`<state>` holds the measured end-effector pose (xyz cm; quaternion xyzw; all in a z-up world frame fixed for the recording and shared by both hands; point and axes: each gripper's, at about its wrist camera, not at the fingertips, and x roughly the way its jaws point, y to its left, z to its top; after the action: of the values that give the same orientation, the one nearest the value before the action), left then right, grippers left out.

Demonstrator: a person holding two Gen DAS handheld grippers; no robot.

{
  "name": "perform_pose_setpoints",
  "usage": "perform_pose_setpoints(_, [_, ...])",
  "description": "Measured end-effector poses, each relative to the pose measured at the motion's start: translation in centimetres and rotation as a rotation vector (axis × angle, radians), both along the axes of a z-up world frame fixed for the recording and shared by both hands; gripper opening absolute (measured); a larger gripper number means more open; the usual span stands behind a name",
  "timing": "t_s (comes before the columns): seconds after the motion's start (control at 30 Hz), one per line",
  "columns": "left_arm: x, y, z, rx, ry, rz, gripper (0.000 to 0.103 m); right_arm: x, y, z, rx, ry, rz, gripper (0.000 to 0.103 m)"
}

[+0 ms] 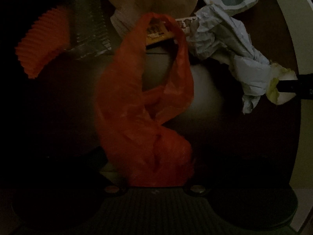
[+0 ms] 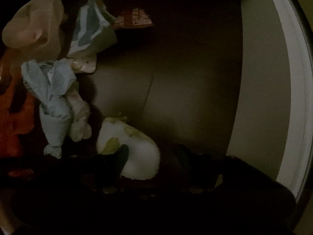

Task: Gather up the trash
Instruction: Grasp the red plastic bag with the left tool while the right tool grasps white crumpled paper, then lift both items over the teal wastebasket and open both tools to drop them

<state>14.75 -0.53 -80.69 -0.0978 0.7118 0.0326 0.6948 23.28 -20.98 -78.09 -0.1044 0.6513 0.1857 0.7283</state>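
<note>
Two jaws | left gripper clenched on orange bag; right gripper parted round white scrap (dim)

In the right wrist view the tabletop lies open toward 12 and 1 o'clock; crumpled wrappers crowd 9 to 11 o'clock.

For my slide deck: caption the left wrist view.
Orange plastic bag hangs from the left hand-held gripper over a dim table strewn with crumpled blue paper.
</note>
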Motion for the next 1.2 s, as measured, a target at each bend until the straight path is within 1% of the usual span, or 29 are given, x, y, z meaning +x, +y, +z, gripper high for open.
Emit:
perform_pose_setpoints(0.03, [0.1, 0.0, -0.2, -0.007, 0.003, 0.002, 0.081, -0.1, -0.1, 0.0, 0.016, 0.007, -0.003, 0.032])
perform_pose_setpoints(0.07, [0.2, 0.0, -0.4, -0.011, 0.007, 0.007, 0.075, -0.3, 0.0, 0.3, 0.006, -0.004, 0.001, 0.026])
perform_pose_setpoints(0.13, [0.5, 0.2, -0.2, -0.007, -0.004, 0.012, 0.073, -0.7, 0.2, 0.7, -0.005, -0.029, 0.005, 0.019])
perform_pose_setpoints(0.17, [0.5, 0.2, -0.1, -0.004, -0.007, 0.010, 0.067, -0.6, 0.1, 1.1, -0.003, -0.032, -0.008, 0.013])
perform_pose_setpoints(0.2, [0.4, 0.0, 0.0, 0.010, -0.007, 0.000, 0.058, -0.7, 0.0, 1.4, 0.003, -0.035, -0.021, 0.010])
perform_pose_setpoints(0.27, [0.7, -0.4, 0.5, 0.019, 0.003, -0.009, 0.054, -1.0, 0.0, 2.3, 0.007, -0.042, -0.040, 0.007])
perform_pose_setpoints(0.37, [0.4, -0.4, 1.6, 0.034, -0.002, 0.008, 0.052, -1.9, 0.5, 4.9, -0.001, -0.076, -0.043, 0.005])
perform_pose_setpoints(0.47, [0.1, -0.2, 3.7, 0.038, -0.006, 0.020, 0.052, -2.5, 0.7, 7.6, 0.000, -0.098, -0.075, 0.005])
perform_pose_setpoints(0.57, [-0.2, -0.2, 6.8, 0.048, -0.020, 0.011, 0.052, -2.3, 0.4, 11.2, 0.003, -0.114, -0.129, 0.005])
perform_pose_setpoints(0.67, [-0.6, 0.2, 10.7, 0.039, -0.039, 0.015, 0.052, -2.3, 0.1, 15.0, 0.006, -0.138, -0.163, 0.005])
perform_pose_setpoints(0.8, [0.2, 0.5, 16.8, 0.039, -0.070, 0.018, 0.052, -2.4, -0.3, 22.3, 0.018, -0.181, -0.199, 0.005])
perform_pose_setpoints(0.93, [0.6, 0.5, 25.0, 0.040, -0.121, 0.013, 0.052, -2.6, -0.2, 31.2, 0.046, -0.241, -0.217, 0.005])
perform_pose_setpoints(1.0, [1.1, 0.8, 29.9, 0.046, -0.155, -0.001, 0.052, -2.5, -0.1, 35.4, 0.062, -0.268, -0.219, 0.005])
perform_pose_setpoints(1.13, [1.4, 1.5, 38.3, 0.050, -0.211, -0.017, 0.052, -2.4, 0.3, 44.0, 0.104, -0.328, -0.217, 0.005])
perform_pose_setpoints(1.2, [1.7, 1.7, 42.2, 0.055, -0.236, -0.024, 0.052, -2.4, 0.5, 47.7, 0.123, -0.356, -0.212, 0.005])
